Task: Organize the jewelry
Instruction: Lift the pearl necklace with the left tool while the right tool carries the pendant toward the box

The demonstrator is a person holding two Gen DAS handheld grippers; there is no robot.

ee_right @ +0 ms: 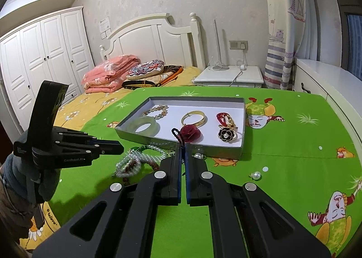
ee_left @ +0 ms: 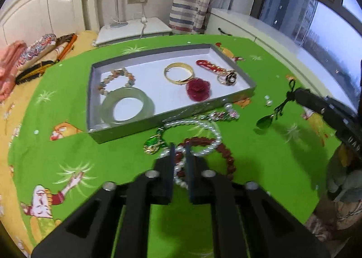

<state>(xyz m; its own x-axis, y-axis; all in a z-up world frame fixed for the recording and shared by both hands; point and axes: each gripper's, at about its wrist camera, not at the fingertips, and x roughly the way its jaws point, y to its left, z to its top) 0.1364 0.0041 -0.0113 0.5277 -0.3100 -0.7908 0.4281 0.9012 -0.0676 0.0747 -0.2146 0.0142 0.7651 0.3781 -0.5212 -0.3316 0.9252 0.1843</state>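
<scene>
While six pieces already lie in the tray (ee_left: 230, 97), a pile of bead strings (ee_left: 203, 142) and loose pearls (ee_right: 256, 175) wait on the green desk (ee_left: 260, 167) just in front of it. The left gripper (ee_left: 180, 156) has its fingers nearly together around the beads, and the right gripper (ee_right: 182, 145) is clamped on the cord of a green pendant (ee_left: 263, 121) hanging above the desk.

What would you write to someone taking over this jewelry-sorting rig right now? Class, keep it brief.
Right gripper: shut on the cord of the green pendant, which hangs above the cloth.
Left gripper: nearly closed over the pearl strand; grip unclear.
Done: six pieces lie in the tray.
Left: green pendant, pearl strand, red bead bracelet, green-gold pendant, pearl earrings.
</scene>
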